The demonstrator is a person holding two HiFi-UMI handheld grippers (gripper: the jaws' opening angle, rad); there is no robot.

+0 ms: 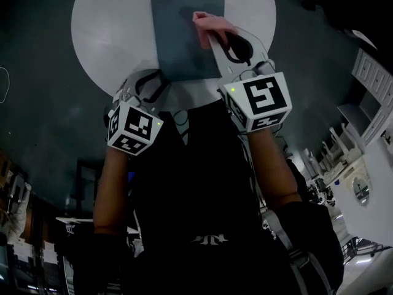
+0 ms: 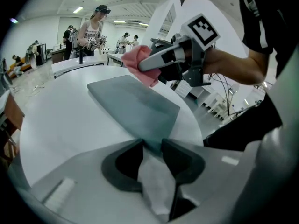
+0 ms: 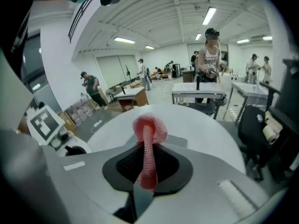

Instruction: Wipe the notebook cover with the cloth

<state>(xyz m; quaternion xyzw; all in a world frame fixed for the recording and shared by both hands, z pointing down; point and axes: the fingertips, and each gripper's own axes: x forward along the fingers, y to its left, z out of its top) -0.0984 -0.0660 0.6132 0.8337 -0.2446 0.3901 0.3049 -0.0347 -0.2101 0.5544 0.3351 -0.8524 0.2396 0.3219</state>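
Pinching the soft, light cloth (image 3: 149,127), the right gripper (image 3: 148,148) presses it on the stiff, probably slick notebook (image 2: 135,101); the left gripper (image 2: 152,148) clamps its near corner.

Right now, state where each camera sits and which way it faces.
Head view: on the head, steeply down at the round table, notebook; forearms, torso show.
Left gripper view: on the left gripper, looking along jaws shut on the notebook's corner; the person's right forearm shows.
Right gripper view: on the right gripper, facing across the table; jaws pinch the pink cloth.
Shared: both gripper views show the cloth.
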